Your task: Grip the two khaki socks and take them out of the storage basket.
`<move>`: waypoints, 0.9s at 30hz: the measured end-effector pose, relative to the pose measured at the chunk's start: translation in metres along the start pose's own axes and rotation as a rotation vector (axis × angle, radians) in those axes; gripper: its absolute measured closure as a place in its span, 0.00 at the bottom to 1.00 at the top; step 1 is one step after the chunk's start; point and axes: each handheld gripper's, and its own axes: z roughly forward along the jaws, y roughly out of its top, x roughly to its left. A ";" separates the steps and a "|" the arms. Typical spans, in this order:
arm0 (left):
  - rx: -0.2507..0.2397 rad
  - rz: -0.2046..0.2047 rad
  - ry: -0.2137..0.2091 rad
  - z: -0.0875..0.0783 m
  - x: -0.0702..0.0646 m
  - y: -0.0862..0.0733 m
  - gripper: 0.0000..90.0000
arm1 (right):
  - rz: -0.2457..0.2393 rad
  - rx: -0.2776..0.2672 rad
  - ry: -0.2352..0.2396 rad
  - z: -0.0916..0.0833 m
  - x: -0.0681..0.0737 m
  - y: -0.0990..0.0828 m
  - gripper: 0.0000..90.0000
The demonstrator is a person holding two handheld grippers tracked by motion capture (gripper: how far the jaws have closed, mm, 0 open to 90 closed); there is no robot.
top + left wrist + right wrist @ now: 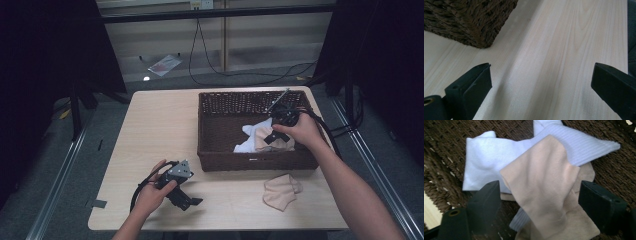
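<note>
Worktop (155, 130): pale wood, bearing all items listed.

Basket (220, 150): dark woven wicker, rectangular, standing on the worktop; one corner (481, 37) lies ahead and left of the left gripper's fingers.

White sock (486, 155): crumpled on the basket floor, just beyond the right gripper's fingers, partly under the beige sock.

Beige sock (544, 187): draped over the white sock inside the basket, lying between the right gripper's fingers; pads not seen pressing on it.

Second beige sock (281, 190): on the worktop outside the basket, well apart from both sets of fingers.

Right gripper (539, 195): lowered into the basket, fingers spread either side of the beige sock.

Left gripper (541, 75): low over bare worktop, fingers spread wide, nothing between them.
</note>
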 end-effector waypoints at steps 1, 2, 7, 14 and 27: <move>-0.003 -0.001 -0.001 0.000 0.000 0.000 0.03 | 0.001 -0.006 0.001 0.001 -0.001 0.000 0.21; -0.005 -0.002 -0.003 0.000 0.000 0.000 0.03 | 0.006 -0.005 0.004 0.002 -0.002 0.001 0.22; -0.006 -0.003 0.002 0.000 0.000 0.000 0.03 | 0.008 -0.007 -0.001 0.007 -0.004 0.003 0.26; -0.003 0.000 -0.002 0.001 0.000 0.000 0.03 | 0.004 0.018 -0.023 0.018 -0.003 0.005 0.28; 0.003 -0.011 -0.009 0.002 0.000 -0.001 0.03 | -0.010 0.023 -0.030 0.026 -0.008 0.006 0.49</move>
